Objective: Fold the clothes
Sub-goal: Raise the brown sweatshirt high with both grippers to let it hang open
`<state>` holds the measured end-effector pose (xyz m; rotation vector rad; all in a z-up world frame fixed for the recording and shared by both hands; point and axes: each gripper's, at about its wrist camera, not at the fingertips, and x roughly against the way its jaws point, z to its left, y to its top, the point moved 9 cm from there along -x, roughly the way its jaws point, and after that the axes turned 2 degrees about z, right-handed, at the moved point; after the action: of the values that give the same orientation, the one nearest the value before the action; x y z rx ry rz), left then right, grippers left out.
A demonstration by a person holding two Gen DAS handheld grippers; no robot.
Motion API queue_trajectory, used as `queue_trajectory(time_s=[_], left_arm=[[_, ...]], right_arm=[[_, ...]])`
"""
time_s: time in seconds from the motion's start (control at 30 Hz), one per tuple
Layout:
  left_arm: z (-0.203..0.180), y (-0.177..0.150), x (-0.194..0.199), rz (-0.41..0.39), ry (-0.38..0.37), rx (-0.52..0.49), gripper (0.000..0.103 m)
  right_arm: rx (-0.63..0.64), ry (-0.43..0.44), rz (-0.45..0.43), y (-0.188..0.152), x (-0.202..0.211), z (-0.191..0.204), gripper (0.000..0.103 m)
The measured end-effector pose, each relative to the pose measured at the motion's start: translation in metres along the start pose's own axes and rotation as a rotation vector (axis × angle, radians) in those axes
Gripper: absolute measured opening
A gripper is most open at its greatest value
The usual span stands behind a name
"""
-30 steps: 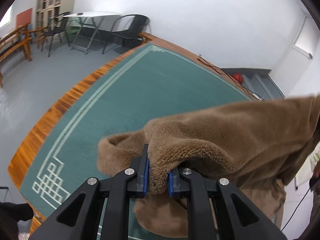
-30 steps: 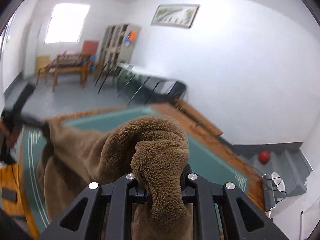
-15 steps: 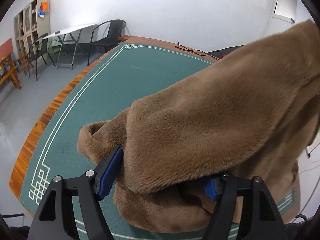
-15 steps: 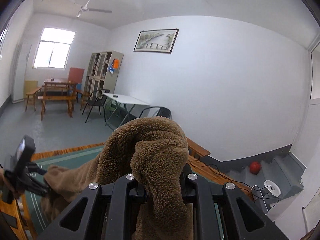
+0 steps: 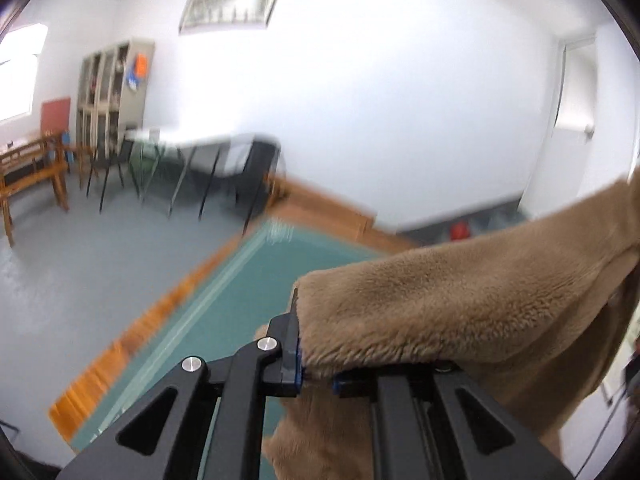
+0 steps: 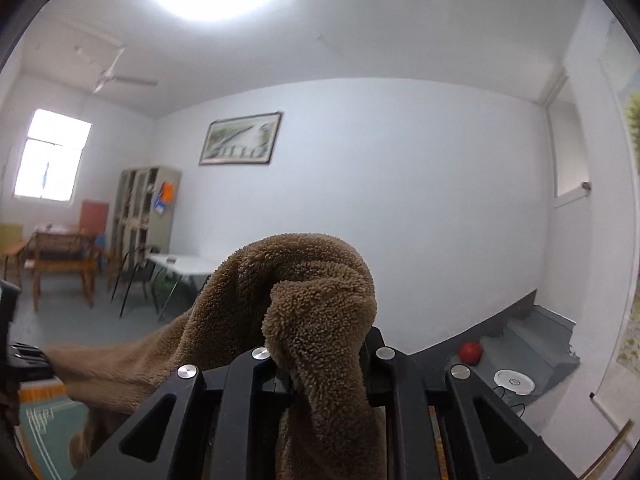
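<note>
both wrist views look forward across the room, sharing the framed picture (image 5: 230,4).

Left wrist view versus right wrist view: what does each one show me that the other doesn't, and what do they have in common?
Only the left wrist view shows the left gripper pinching the brown fleece garment, plus the wide stretch of green mat with its wooden border.

Only the right wrist view shows the right gripper shut on a bunched fold of the garment, the ceiling fan, the window and a white disc on the floor.

Both show the garment lifted, the framed picture, cabinet, folding table and red ball.
</note>
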<state>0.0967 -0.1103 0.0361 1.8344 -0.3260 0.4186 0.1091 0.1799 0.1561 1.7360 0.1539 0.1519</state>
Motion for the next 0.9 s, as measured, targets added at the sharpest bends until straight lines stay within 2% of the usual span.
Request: queue_trajectory(time_s=[0.07, 0.33, 0.47, 0.6, 0.8, 0.9], left_arm=[[-0.011, 0.035, 0.028, -0.091, -0.026, 0.003, 0.010], [-0.061, 0.114, 0.147, -0.394, -0.150, -0.023, 0.011], [-0.084, 0.150, 0.209, -0.539, -0.210, -0.034, 0.011], [-0.077, 0.148, 0.230, -0.556, -0.221, -0.005, 0.011], [-0.065, 0.140, 0.239, -0.548, -0.226, 0.033, 0.011], [-0.066, 0.142, 0.251, -0.573, -0.228, 0.035, 0.011]], right_arm=[[-0.008, -0.045, -0.071, 0.022, 0.011, -0.014, 0.019], [-0.097, -0.178, -0.361, 0.123, 0.082, -0.068, 0.019], [-0.116, -0.208, -0.463, 0.158, 0.101, -0.072, 0.019], [-0.116, -0.211, -0.534, 0.177, 0.126, -0.065, 0.019], [-0.112, -0.175, -0.552, 0.183, 0.136, -0.049, 0.019], [-0.102, -0.173, -0.549, 0.181, 0.141, -0.047, 0.019]])
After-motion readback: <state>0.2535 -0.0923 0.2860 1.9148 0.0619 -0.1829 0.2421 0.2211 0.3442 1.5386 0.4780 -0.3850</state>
